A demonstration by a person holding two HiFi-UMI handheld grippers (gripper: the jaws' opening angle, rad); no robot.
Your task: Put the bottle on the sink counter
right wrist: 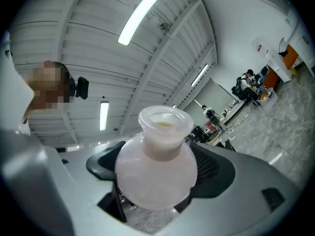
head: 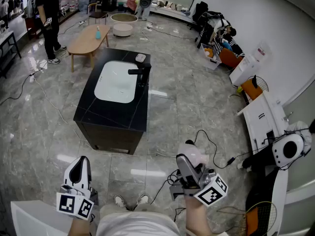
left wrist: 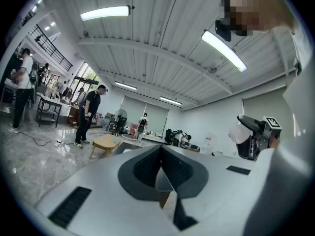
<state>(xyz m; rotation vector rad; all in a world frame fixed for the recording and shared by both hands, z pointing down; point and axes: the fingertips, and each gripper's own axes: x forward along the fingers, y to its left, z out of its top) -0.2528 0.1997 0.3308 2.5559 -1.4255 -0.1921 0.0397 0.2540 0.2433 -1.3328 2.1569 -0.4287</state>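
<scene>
A pale, frosted round bottle [right wrist: 156,156] with a short wide neck sits between the dark pads of my right gripper [right wrist: 157,181], which is shut on its bulb, neck pointing outward. In the head view the bottle [head: 194,151] and right gripper [head: 191,167] are low and right of centre, over the floor and well short of the black sink counter [head: 110,117] with its white basin [head: 116,81] and black faucet [head: 140,73]. My left gripper [head: 79,167] is at the lower left, shut and empty; its pads [left wrist: 147,168] meet. The bottle [left wrist: 239,133] also shows at that view's right.
A small white object [head: 140,58] lies on the counter's far corner. Cables [head: 206,141] trail over the marble floor. A low wooden table [head: 88,38] and a standing person [head: 49,18] are beyond the counter. White equipment [head: 280,146] and bags [head: 221,43] line the right wall.
</scene>
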